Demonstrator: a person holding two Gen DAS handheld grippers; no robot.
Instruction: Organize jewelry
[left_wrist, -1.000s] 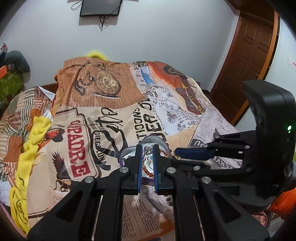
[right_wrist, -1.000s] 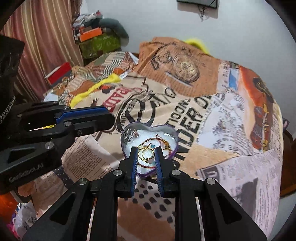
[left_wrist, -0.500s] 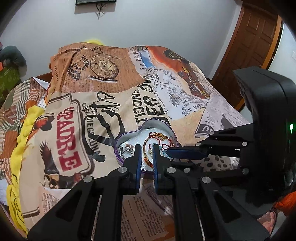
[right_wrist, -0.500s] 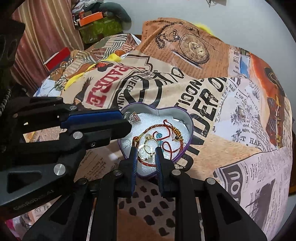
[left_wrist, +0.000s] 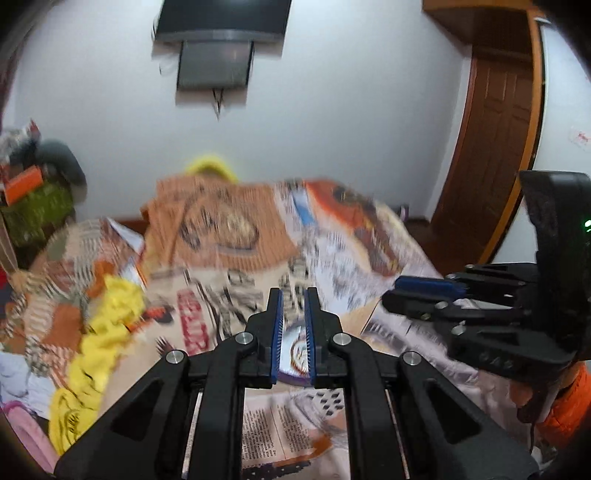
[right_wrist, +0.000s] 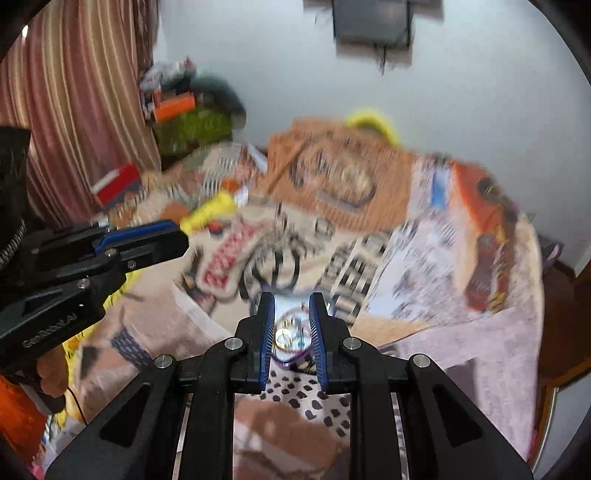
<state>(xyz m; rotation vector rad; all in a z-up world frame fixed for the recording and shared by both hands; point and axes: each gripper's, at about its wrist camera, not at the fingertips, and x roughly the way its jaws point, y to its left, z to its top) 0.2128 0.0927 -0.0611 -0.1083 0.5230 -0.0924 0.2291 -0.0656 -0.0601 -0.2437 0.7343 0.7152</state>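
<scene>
A purple heart-shaped tin (right_wrist: 291, 360) with a white lining lies on the printed bedspread, mostly hidden behind my fingers; it also shows in the left wrist view (left_wrist: 293, 374). Gold rings (right_wrist: 283, 338) and a red cord bracelet lie inside it, blurred. My right gripper (right_wrist: 291, 299) is raised above the tin, jaws narrowly apart and empty. My left gripper (left_wrist: 293, 293) is also raised, jaws narrowly apart with nothing between them. Each gripper shows side-on in the other's view, the left one (right_wrist: 147, 240) and the right one (left_wrist: 417, 291).
The bedspread (right_wrist: 424, 251) covers the bed. A yellow cloth (left_wrist: 99, 343) lies along its left side. Clutter (right_wrist: 184, 122) sits by the striped curtain. A wall screen (left_wrist: 218, 48) hangs above and a wooden door (left_wrist: 495, 147) stands to the right.
Both grippers have pulled up and back from the tin and tilted towards the wall; both views are motion-blurred. The jewelry stays in the tin.
</scene>
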